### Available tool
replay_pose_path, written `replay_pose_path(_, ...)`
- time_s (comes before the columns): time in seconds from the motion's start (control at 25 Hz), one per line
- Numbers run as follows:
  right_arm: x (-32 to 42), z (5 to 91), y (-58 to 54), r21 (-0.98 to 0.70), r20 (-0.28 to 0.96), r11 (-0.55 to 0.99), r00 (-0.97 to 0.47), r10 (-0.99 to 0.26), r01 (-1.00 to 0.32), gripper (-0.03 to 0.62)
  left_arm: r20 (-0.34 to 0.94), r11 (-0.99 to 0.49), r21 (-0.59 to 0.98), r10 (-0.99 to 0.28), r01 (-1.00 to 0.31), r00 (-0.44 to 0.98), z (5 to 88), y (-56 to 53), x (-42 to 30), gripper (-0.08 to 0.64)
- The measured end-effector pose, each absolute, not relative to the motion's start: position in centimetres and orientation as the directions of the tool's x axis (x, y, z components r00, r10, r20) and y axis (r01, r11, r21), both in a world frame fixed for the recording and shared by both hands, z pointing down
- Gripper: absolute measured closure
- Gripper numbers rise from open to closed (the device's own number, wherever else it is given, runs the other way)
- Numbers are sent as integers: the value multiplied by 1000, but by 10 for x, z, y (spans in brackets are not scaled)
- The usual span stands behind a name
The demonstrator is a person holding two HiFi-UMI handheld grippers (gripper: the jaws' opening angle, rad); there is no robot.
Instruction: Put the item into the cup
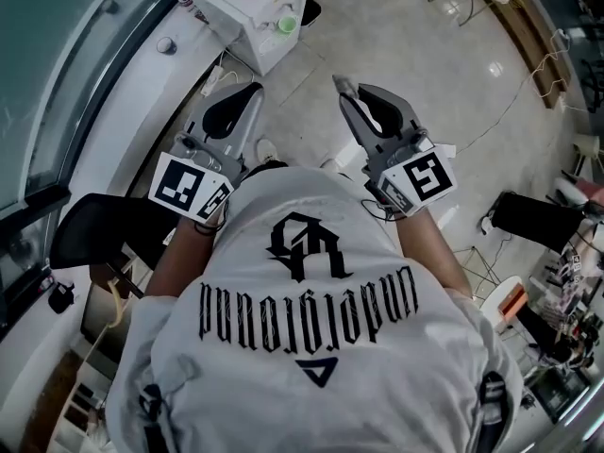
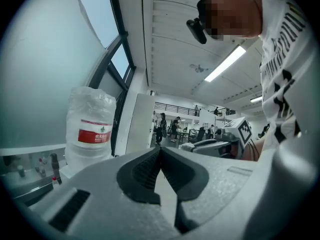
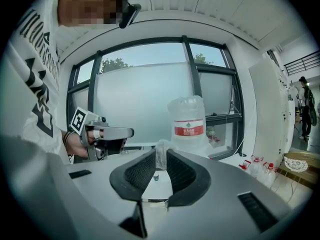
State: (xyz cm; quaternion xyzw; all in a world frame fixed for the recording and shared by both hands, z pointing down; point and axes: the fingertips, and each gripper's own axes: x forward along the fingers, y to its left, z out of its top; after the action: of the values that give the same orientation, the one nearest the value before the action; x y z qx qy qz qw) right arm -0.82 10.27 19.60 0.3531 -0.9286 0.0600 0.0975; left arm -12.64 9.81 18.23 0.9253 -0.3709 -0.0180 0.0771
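Both tools are up at chest height, out over the pale tiled floor (image 1: 444,55), and no worktop lies under them. That reads as a carrying pose rather than a placing one.

The right tool (image 1: 345,87) has the item (image 3: 160,159) pinched at the very tips of its ribbed black pads. The jaws stand only a narrow gap apart, closed onto it. It's a small, clear, crinkly thing, thin and film-like, and it looks soft enough to squash, so a light tip grip suits it. What exactly it is, I can't say.

The left tool (image 2: 160,150) is fully closed, pad to pad, with nothing in it. My guess is it's parked as the spare hand, ready to steady something.

Both tools have grey, matte, grainy shells, broad and rounded.

Behind them a big translucent water jug (image 3: 187,121) with a red label stands by the frosted window, bulbous and dimpled.

I can't pick out the cup for certain in any view, so the drop looks some way off. Finding the cup's mouth comes first.
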Motion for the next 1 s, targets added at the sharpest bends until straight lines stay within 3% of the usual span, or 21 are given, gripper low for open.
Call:
replay_pose_path(0.4,-55,197,91,-33,235,709,-695,-680,-705,520,3,-752,170,-646,-638,763,185,78,-168,545)
replay_pose_path(1.0,-49,201,65,-47,240,751,-738,-631,-658,520,23,-705,173,-696,-688,718,187,62,-164,545)
